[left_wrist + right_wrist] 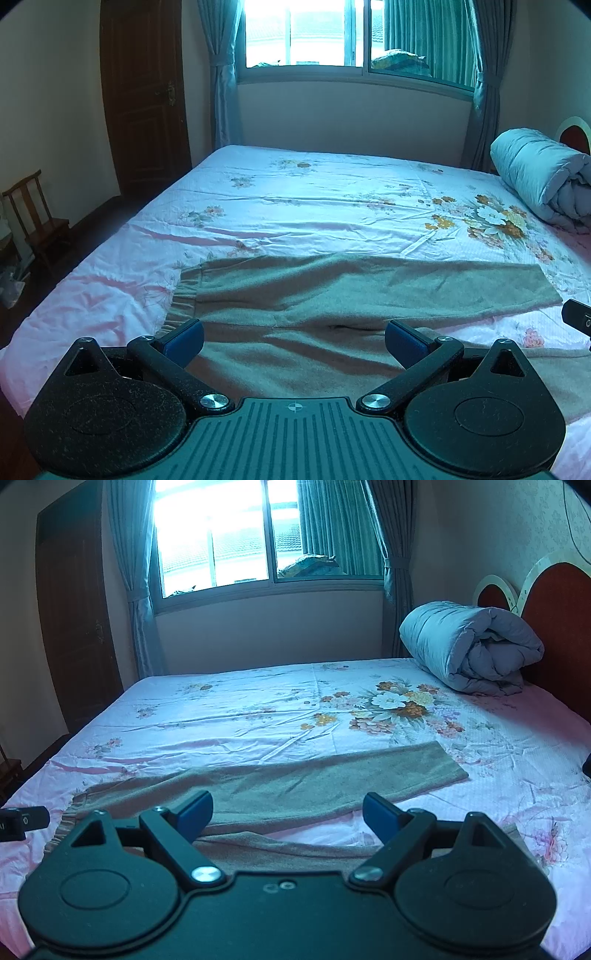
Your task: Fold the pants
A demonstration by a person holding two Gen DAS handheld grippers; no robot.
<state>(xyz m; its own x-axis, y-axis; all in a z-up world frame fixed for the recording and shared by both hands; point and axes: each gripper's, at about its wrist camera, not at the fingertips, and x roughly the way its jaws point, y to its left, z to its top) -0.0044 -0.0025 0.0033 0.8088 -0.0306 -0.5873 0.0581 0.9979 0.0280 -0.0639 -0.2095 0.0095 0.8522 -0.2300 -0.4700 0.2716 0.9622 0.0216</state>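
Grey-green pants (332,291) lie flat on the bed, waistband (181,302) at the left and legs running right. The far leg ends at its cuff (543,288); the near leg lies under my grippers. My left gripper (293,341) is open and empty, hovering over the crotch area. In the right wrist view the pants (280,786) spread across the near bed, far cuff (450,764) to the right. My right gripper (288,818) is open and empty above the gap between the two legs.
A pink floral bedsheet (314,206) covers the bed. A rolled grey duvet (472,646) sits by the red headboard (561,635). Window and curtains stand behind the bed, a dark door (144,96) and a small wooden chair (37,221) at the left.
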